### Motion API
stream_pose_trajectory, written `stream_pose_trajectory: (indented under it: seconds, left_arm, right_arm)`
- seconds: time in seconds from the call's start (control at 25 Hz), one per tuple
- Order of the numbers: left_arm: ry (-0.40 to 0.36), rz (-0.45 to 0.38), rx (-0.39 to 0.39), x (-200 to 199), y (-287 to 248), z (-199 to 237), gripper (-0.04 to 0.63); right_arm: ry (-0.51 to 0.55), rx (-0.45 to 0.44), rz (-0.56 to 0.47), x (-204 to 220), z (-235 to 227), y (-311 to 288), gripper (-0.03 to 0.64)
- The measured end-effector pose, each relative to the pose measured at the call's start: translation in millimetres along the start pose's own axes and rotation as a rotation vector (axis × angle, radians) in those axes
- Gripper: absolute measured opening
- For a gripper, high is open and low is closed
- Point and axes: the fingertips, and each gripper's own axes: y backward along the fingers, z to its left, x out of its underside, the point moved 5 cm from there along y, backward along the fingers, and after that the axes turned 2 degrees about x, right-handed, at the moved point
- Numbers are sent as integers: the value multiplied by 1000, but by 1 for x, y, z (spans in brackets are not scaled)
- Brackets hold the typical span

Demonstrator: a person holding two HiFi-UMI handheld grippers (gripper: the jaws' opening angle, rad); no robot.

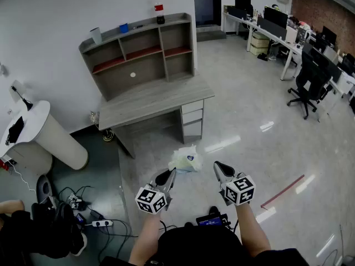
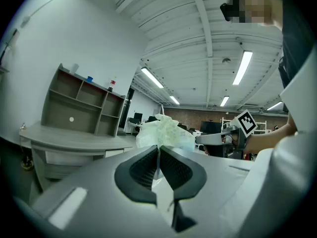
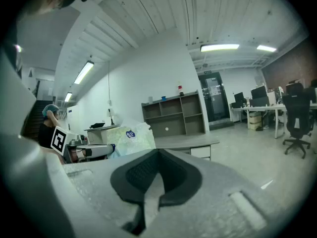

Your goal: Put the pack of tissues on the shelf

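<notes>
Pale-green crinkled pack of tissues (image 1: 184, 160), small blue label (image 3: 130, 133)

The shelf (image 1: 138, 51) stands on the back of the table (image 1: 152, 101), against the wall, with a bottle (image 1: 160, 11) on its top at the right end and a cup (image 1: 96, 35) at the left end. In front of the table, the pack of tissues (image 1: 184, 159) sits at the tip of the left hand-held gripper (image 1: 171, 172), the right hand-held gripper (image 1: 218, 165) just to its right.
</notes>
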Motion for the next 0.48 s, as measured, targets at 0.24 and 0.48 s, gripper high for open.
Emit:
stream_pose_trajectory:
  seconds: [0.24,0.48]
  left_arm:
    - [2,-2,-4,-4,2,-2,11]
    - [-3,-5,-9,-4,2,-1,11]
  right_arm:
    - [8,3,-9,-5,2,3,-2]
    - [22,8,-17,-6,4,4,-1]
